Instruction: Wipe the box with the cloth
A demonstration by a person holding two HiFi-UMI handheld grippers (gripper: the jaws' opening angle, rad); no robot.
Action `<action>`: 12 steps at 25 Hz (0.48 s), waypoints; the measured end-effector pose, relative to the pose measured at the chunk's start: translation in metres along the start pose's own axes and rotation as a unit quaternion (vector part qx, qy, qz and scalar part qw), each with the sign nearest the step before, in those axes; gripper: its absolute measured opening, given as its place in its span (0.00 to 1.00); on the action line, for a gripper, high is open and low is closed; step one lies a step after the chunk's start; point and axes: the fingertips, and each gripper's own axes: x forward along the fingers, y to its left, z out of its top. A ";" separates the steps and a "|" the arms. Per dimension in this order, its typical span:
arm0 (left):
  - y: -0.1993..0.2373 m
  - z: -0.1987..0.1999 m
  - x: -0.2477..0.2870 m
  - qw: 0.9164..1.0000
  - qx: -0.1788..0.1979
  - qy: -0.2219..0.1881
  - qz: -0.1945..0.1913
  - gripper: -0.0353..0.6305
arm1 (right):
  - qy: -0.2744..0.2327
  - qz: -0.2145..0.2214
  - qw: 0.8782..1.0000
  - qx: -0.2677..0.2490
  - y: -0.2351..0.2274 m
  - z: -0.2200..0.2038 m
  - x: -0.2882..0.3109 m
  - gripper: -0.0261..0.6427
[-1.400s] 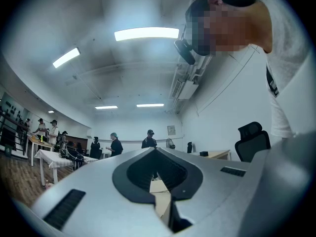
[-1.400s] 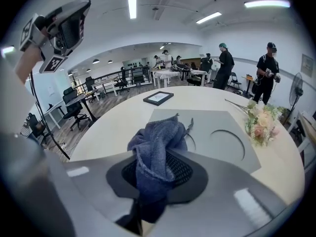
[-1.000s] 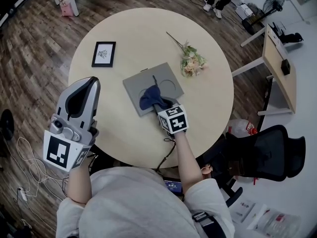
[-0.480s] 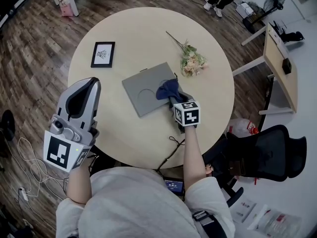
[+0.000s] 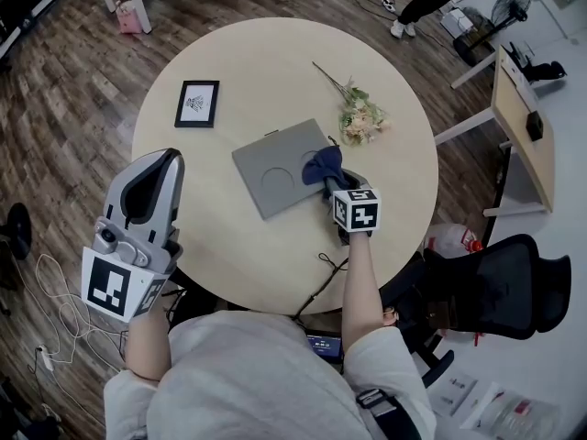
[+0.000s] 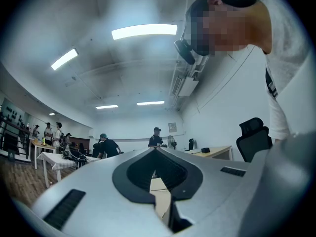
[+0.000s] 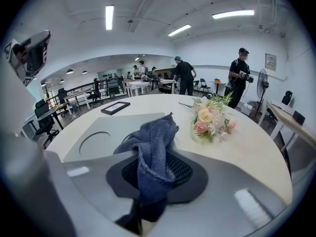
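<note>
**Right gripper** point(image 5: 330, 183) point(image 7: 149, 189): jaws clenched on a dark blue woven cloth point(image 5: 323, 165) point(image 7: 148, 142). It is held low over the right side of the table, pointing away from the person.

**Dark blue cloth:** bunched, with its near end pinched between the jaws. The free part lies on the right end of the box, touching its top.

**Flat grey square box with two round recesses in its lid** point(image 5: 273, 168) point(image 7: 96, 139): lies flat near the middle of the table, turned corner-on to the person. The left recess is uncovered; the cloth sits at the right one.

**Left gripper** point(image 5: 158, 161) point(image 6: 157, 179): jaws drawn together but for a thin slit, with nothing between them. It is held at the near left edge of the table, well apart from the box, tilted up towards the ceiling.

**Round pale wooden table** point(image 5: 238, 62): bears all the items listed.

**Small bouquet of pink and cream flowers** point(image 5: 358, 117) point(image 7: 212, 120): lies on its side just beyond the cloth, on the far right.

**Black-framed picture** point(image 5: 196, 104) point(image 7: 115, 107): lies flat at the far left, apart from the box.

**Black office chair** point(image 5: 500, 287): stands on the floor to the right of the table.
</note>
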 end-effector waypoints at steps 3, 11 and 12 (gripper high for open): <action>0.003 0.000 -0.006 1.000 0.002 0.000 0.005 0.06 | -0.003 -0.025 1.000 0.009 -0.012 -0.001 -0.001 0.16; 0.013 0.007 -0.025 1.000 0.003 -0.007 0.010 0.06 | -0.005 -0.080 0.995 0.051 -0.033 -0.002 -0.002 0.16; 0.014 0.008 -0.027 1.000 0.002 -0.008 0.009 0.06 | -0.004 -0.088 0.995 0.052 -0.031 -0.001 -0.003 0.16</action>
